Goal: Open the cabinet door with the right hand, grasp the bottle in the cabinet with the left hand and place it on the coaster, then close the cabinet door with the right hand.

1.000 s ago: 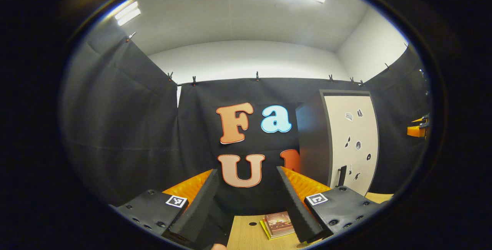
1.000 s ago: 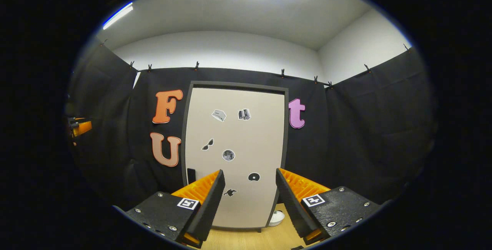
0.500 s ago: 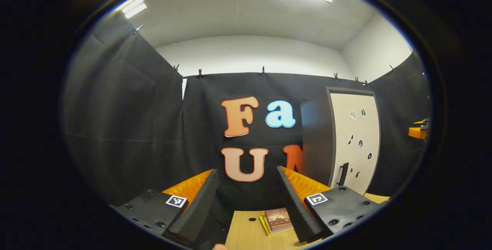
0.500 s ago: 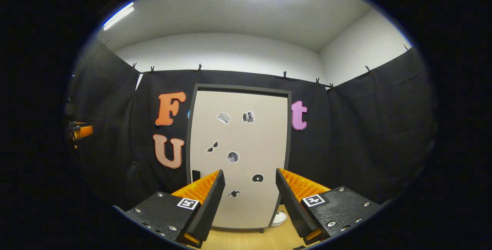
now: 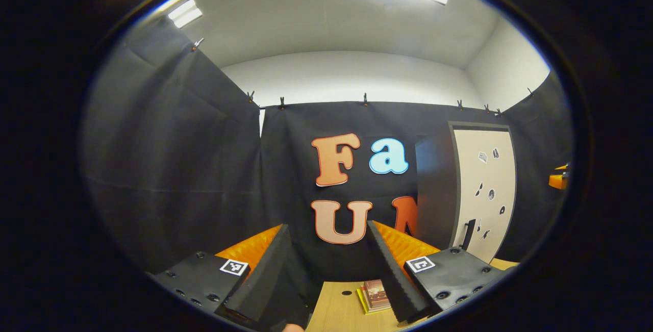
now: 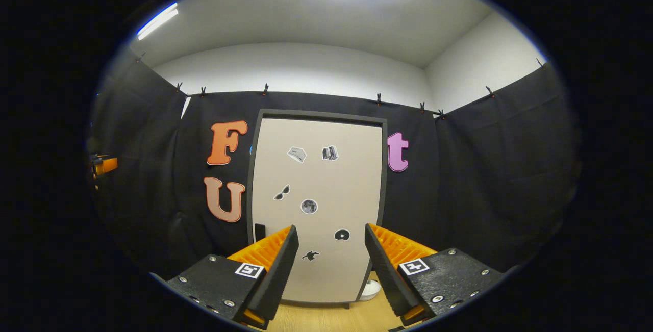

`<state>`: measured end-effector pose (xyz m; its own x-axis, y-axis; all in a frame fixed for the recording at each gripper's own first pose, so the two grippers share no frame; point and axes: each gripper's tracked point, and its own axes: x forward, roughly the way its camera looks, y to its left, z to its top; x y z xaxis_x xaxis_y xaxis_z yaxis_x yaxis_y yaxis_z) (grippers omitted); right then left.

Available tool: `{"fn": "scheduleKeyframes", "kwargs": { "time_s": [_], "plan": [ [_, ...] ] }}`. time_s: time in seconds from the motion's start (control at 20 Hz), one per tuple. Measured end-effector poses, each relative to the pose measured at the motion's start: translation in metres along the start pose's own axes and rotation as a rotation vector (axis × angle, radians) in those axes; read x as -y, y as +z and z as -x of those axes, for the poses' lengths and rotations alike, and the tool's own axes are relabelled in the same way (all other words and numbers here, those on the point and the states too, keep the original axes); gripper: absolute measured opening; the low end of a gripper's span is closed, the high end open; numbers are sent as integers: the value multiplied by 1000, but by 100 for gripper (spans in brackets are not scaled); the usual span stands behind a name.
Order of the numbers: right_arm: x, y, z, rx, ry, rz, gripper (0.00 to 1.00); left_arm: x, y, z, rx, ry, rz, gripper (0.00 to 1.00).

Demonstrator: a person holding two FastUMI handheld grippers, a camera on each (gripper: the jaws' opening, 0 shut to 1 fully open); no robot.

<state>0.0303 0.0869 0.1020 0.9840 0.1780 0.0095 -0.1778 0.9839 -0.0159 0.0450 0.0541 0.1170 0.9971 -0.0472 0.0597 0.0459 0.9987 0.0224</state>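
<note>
The cabinet (image 6: pixel 319 204) stands straight ahead in the right gripper view, its beige door shut inside a dark frame and dotted with small stickers. A dark handle (image 6: pixel 259 231) sits low on the door's left edge. My right gripper (image 6: pixel 329 265) is open, some way in front of the door, with nothing between its fingers. In the left gripper view the cabinet (image 5: pixel 484 184) is off to the right, its handle (image 5: pixel 468 234) showing. My left gripper (image 5: pixel 326 265) is open and faces the cloth wall. The shut door hides what is inside the cabinet.
A small stack of flat square things (image 5: pixel 375 295), brown on yellow, lies on the wooden table (image 5: pixel 336 314) below the left gripper. A white round object (image 6: pixel 371 289) sits by the cabinet's lower right corner. Black cloth walls close in on all sides.
The left gripper has turned leftward, so the cabinet has slid right in its view. The right gripper has barely moved. Both stay open.
</note>
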Motion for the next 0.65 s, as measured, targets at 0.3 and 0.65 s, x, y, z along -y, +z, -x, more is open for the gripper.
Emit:
{"fn": "scheduleKeyframes", "kwargs": {
  "time_s": [0.3,0.65],
  "plan": [
    [9,4,-9,8,9,-6,82,-3,1,1,-5,28,-2,97],
    [7,6,-17,17,27,2,82,-4,-3,2,-18,42,-1,96]
  ]
}}
